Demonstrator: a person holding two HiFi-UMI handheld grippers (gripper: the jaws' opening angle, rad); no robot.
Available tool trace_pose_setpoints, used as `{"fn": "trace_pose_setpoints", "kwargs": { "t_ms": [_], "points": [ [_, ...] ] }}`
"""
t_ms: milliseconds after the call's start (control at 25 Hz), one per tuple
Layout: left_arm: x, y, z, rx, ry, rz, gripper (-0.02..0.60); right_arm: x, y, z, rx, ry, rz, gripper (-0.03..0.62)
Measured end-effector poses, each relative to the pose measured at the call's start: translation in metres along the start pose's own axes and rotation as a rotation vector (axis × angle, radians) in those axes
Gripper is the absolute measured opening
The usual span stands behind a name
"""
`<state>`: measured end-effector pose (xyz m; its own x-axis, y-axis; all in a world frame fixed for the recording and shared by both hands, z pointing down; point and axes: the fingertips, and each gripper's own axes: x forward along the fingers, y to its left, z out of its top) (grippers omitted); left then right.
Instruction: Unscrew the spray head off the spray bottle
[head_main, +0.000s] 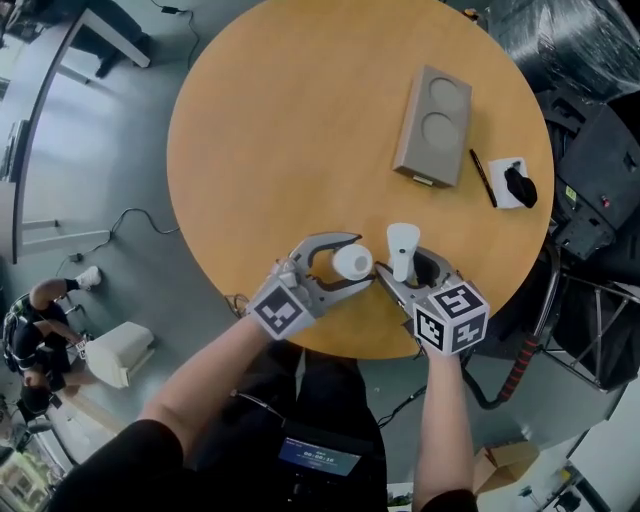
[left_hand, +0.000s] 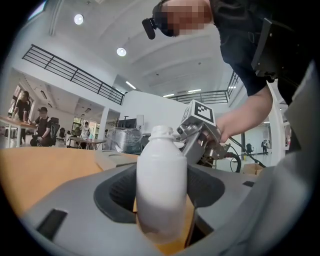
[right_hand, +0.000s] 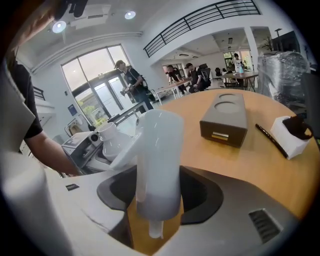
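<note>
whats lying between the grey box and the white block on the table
A black pen lies between the grey box and the white block. The head view shows it plainly, and the right gripper view shows it too.

I see bright, even indoor light in all three views. Round ceiling lamps (left_hand: 78, 19) glare white in the left gripper view, and tall windows (right_hand: 97, 65) burn out in the right gripper view. From the head view the table (head_main: 300, 120) is evenly lit, with only soft, short shadows beside the grey box (head_main: 433, 125). Both gripper views bulge and go black at the corners. Close to the lenses, the white bottle (left_hand: 161, 185) and the spray head (right_hand: 157, 160) look soft.
</note>
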<state>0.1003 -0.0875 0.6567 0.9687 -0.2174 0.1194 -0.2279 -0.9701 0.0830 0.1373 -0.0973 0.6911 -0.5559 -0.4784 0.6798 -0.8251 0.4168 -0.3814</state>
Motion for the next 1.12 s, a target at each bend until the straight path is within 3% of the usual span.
{"fn": "trace_pose_setpoints", "kwargs": {
  "t_ms": [640, 1120],
  "points": [
    [-0.001, 0.010, -0.053, -0.011, 0.083, 0.009, 0.310, 0.036, -0.022, -0.028, 0.057, 0.053, 0.005, 0.251],
    [-0.018, 0.007, -0.062, 0.003, 0.119, 0.002, 0.313, 0.062, -0.020, -0.051, -0.002, 0.134, -0.038, 0.251]
  ]
}}
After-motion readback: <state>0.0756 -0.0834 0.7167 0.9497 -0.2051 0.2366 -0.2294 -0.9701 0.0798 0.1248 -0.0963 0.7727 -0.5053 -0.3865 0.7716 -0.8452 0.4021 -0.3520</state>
